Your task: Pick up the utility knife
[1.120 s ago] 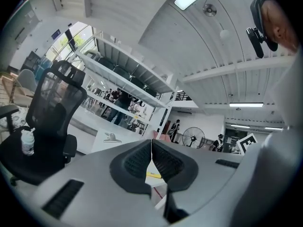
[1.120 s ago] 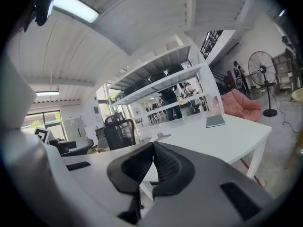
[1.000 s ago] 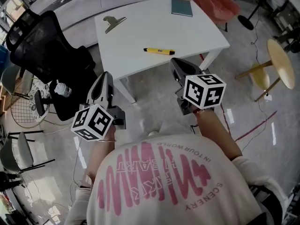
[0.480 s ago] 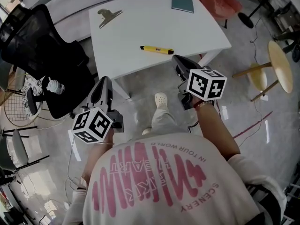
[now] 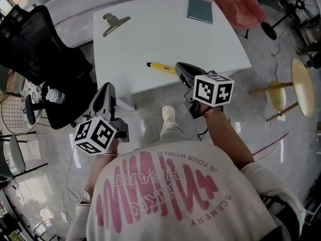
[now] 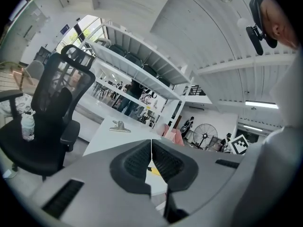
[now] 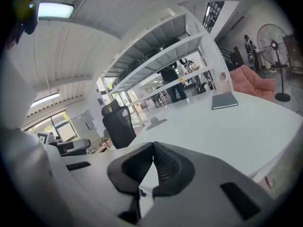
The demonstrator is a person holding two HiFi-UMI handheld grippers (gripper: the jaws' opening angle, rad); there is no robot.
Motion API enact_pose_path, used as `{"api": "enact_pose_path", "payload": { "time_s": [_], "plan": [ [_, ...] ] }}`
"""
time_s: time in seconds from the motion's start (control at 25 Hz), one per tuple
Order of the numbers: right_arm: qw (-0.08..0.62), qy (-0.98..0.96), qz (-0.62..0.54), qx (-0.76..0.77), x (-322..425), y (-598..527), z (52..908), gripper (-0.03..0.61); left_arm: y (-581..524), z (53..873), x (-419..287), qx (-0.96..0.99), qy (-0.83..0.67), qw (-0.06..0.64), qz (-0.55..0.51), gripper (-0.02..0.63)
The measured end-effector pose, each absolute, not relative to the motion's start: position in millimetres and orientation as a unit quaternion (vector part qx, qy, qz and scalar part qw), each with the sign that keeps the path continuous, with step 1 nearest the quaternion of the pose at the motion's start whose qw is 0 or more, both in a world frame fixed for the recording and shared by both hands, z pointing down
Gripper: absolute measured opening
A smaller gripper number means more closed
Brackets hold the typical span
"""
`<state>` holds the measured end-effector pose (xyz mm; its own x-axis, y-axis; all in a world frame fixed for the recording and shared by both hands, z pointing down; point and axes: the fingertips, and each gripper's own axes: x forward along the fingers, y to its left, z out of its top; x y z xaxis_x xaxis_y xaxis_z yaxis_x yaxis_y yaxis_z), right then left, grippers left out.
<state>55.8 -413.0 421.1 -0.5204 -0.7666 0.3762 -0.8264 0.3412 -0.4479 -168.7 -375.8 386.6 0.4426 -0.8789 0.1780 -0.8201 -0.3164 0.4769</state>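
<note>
The yellow utility knife [image 5: 160,67] lies near the front edge of the white table [image 5: 150,34]. My right gripper [image 5: 179,67] is shut and empty. Its tips are over the table's front edge, right beside the knife's right end; whether they touch it I cannot tell. My left gripper [image 5: 108,88] is also shut and empty, held off the table beside its front left corner. In the left gripper view a bit of the yellow knife [image 6: 154,170] shows below the shut left gripper [image 6: 151,144]. In the right gripper view the shut right gripper [image 7: 153,146] hides the knife.
A metal binder clip [image 5: 114,22] lies at the table's far left and a teal notebook [image 5: 200,10] at its far right. A black office chair [image 5: 40,49] with a water bottle [image 5: 52,95] stands to the left. A round stool [image 5: 302,79] stands to the right.
Both grippers have moved forward toward the table. The right one has reached the front edge beside the knife, and the left one has come up to the table's front left corner.
</note>
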Motion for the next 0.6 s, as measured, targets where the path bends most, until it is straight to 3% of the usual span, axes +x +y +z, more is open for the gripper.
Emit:
{"api": "enact_pose_path", "payload": {
  "time_s": [0.2, 0.44, 0.6],
  "plan": [
    [0.130, -0.846, 0.294, 0.426, 50.9, -444.4, 442.1, 0.014, -399.3, 397.2, -160.4, 0.797, -0.537, 0.270, -0.052, 0.025],
    [0.274, -0.862, 0.211, 0.370, 47.2, -476.4, 471.7, 0.015, -420.5, 406.0, -168.6, 0.780, -0.558, 0.276, -0.056, 0.025],
    [0.318, -0.866, 0.209, 0.325, 37.0, -487.9, 486.9, 0.017, -429.4, 412.1, -174.4, 0.773, -0.566, 0.281, -0.058, 0.025]
  ]
}}
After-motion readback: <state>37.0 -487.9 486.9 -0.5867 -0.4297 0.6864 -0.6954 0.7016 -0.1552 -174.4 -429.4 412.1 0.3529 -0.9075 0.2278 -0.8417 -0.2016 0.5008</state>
